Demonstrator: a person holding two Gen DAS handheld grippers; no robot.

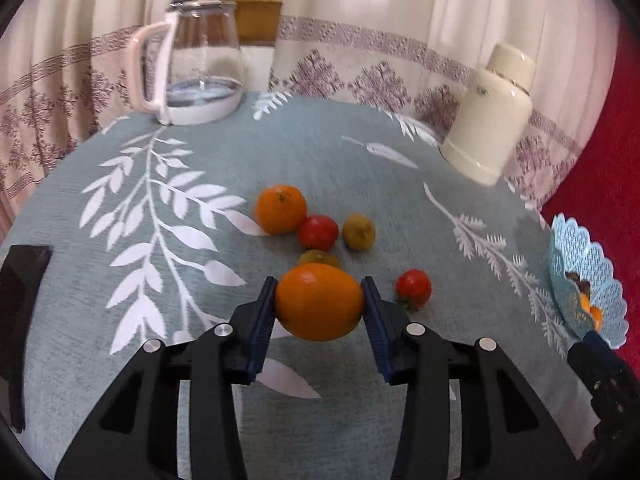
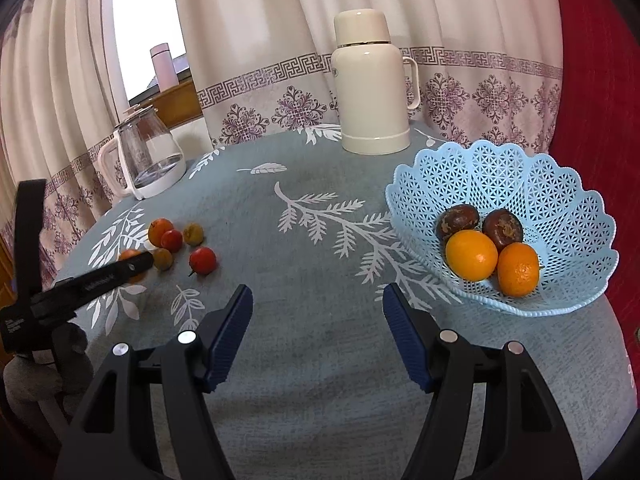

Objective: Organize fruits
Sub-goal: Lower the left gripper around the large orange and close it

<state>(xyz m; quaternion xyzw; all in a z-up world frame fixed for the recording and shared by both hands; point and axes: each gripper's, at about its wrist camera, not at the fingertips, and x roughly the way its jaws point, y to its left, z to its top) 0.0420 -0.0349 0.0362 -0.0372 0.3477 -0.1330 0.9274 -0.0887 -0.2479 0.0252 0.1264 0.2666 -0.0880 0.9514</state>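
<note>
My left gripper [image 1: 319, 300] is shut on an orange [image 1: 319, 302] just above the table. Beyond it lie another orange [image 1: 281, 209], a red tomato [image 1: 318, 233], a yellow-green fruit [image 1: 359, 232], a second one half hidden [image 1: 316, 258], and a red tomato [image 1: 413, 289] to the right. The light blue lattice basket [image 2: 560, 200] stands at the right and holds two oranges [image 2: 472, 255] and two dark brown fruits [image 2: 458, 218]. My right gripper [image 2: 318, 304] is open and empty over the cloth, left of the basket. The left gripper [image 2: 132, 266] shows in the right wrist view beside the fruit group [image 2: 172, 239].
A glass kettle [image 1: 200, 68] with a white handle stands at the back left. A cream thermos jug [image 2: 370, 84] stands at the back right. The round table has a grey-green leaf-print cloth [image 1: 160, 220]; curtains hang behind, and a red surface [image 2: 592, 80] lies to the right.
</note>
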